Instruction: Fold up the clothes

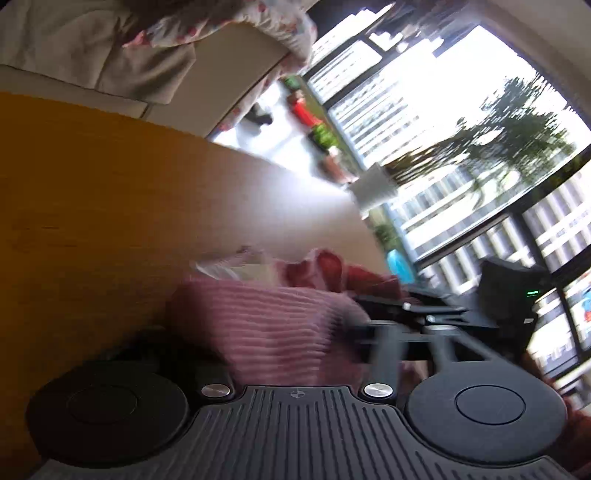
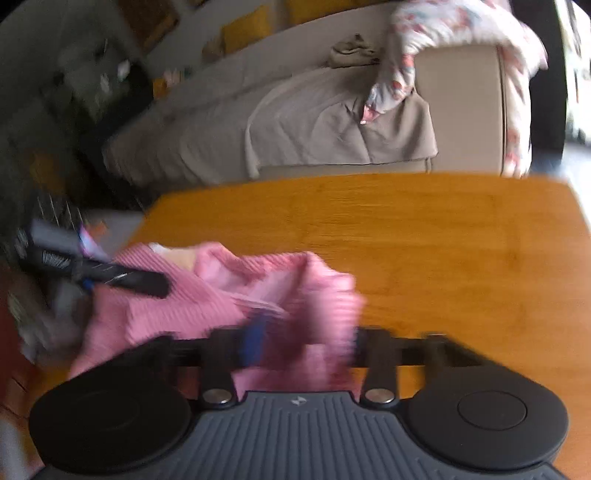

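Observation:
A pink ribbed knit garment (image 1: 266, 321) lies bunched on the wooden table (image 1: 92, 221). In the left wrist view it rises between the arms of my left gripper (image 1: 291, 332) and hides the fingertips; the jaws stand narrow with cloth gathered in them. To the right of it, my right gripper (image 1: 399, 314) reaches into the same garment. In the right wrist view the garment (image 2: 207, 295) is heaped between the narrow jaws of my right gripper (image 2: 295, 332). The left gripper's black finger (image 2: 140, 282) lies on the cloth's left part. Both views are blurred.
Bare table top (image 2: 443, 258) stretches ahead and to the right. A beige sofa (image 2: 314, 129) with a floral cloth (image 2: 443, 29) over its arm stands behind the table. Large windows (image 1: 461, 129) and a white plant pot (image 1: 373, 188) are on the window side.

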A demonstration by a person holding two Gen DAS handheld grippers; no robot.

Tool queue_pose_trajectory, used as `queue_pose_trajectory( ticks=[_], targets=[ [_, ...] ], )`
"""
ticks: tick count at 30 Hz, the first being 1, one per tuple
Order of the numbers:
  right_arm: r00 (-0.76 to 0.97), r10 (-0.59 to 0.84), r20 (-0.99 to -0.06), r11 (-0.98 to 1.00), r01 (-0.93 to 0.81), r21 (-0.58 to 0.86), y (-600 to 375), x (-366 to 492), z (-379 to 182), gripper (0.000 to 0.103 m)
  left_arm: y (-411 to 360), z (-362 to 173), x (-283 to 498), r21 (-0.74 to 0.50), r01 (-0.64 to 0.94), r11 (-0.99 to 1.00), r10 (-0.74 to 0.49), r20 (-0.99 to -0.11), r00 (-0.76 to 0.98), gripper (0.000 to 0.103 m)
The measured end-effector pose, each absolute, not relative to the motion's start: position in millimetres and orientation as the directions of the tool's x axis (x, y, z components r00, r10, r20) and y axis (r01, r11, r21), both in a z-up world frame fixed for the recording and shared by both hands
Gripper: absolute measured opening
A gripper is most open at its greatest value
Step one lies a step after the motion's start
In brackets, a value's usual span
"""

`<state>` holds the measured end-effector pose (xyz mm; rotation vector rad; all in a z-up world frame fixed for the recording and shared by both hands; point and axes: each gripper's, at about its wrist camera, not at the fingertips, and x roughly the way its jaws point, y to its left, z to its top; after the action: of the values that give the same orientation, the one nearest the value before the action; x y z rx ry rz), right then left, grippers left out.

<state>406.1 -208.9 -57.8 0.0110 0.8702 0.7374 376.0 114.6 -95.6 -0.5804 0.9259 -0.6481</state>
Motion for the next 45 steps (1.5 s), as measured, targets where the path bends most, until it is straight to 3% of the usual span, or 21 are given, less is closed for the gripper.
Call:
queue_pose_trajectory(
  ticks=[4, 10, 18, 21, 23, 25, 27, 28, 30, 32, 34, 38, 43, 45],
  targets=[
    [0.452, 0.582, -0.676, 0.759, -0.6, 0.253, -209, 400, -34, 0.01, 121, -73, 372, -0.684, 0.279, 0.675, -0.717, -0.517, 0.468, 0.019],
    [0.517, 0.607, -0.604, 0.737, -0.65, 0.184, -230, 333, 26, 0.009, 113, 6, 307, -0.604, 0.432, 0.669, -0.735, -0.455, 0.502, 0.019],
    [0.554, 0.58, -0.597, 0.728, -0.682, 0.075, -255, 189, 49, 0.009, 95, 32, 177, -0.495, 0.532, 0.687, -0.726, -0.489, 0.483, 0.021],
    [0.548, 0.544, -0.636, 0.723, -0.69, 0.023, -254, 144, 28, 0.009, 95, 9, 136, -0.485, 0.525, 0.699, -0.713, -0.531, 0.458, 0.026],
    [0.541, 0.506, -0.672, 0.711, -0.703, -0.03, -249, 119, 7, 0.01, 97, -9, 110, -0.486, 0.516, 0.706, -0.704, -0.559, 0.438, 0.035],
    [0.538, 0.47, -0.7, 0.697, -0.712, -0.079, -246, 97, -9, 0.012, 103, -24, 86, -0.491, 0.506, 0.709, -0.7, -0.58, 0.417, 0.055],
    [0.52, 0.462, -0.719, 0.687, -0.722, -0.08, -251, 77, -17, 0.016, 112, -35, 61, -0.513, 0.494, 0.702, -0.707, -0.583, 0.4, 0.066],
    [0.508, 0.465, -0.725, 0.684, -0.726, -0.07, -255, 68, -19, 0.021, 118, -37, 52, -0.531, 0.485, 0.695, -0.716, -0.572, 0.399, 0.081],
    [0.502, 0.473, -0.724, 0.687, -0.725, -0.053, -266, 55, -12, 0.036, 130, -39, 36, -0.566, 0.465, 0.681, -0.732, -0.546, 0.409, 0.095],
    [0.524, 0.484, -0.7, 0.707, -0.706, -0.04, -281, 45, -1, 0.062, 141, -39, 30, -0.595, 0.438, 0.673, -0.739, -0.515, 0.435, 0.095],
    [0.552, 0.496, -0.67, 0.736, -0.677, -0.012, -299, 41, 11, 0.074, 151, -40, 33, -0.637, 0.391, 0.664, -0.739, -0.479, 0.474, 0.096],
    [0.617, 0.533, -0.578, 0.806, -0.578, 0.126, -337, 43, 27, 0.086, 155, -45, 52, -0.669, 0.302, 0.679, -0.696, -0.455, 0.555, 0.098],
    [0.684, 0.572, -0.453, 0.811, -0.386, 0.44, -362, 66, 12, 0.088, 128, -52, 60, -0.608, 0.291, 0.738, -0.637, -0.488, 0.596, 0.099],
    [0.657, 0.57, -0.494, 0.817, -0.383, 0.432, -345, 71, -8, 0.071, 116, -59, 64, -0.618, 0.284, 0.733, -0.649, -0.511, 0.564, 0.099]
  ],
)
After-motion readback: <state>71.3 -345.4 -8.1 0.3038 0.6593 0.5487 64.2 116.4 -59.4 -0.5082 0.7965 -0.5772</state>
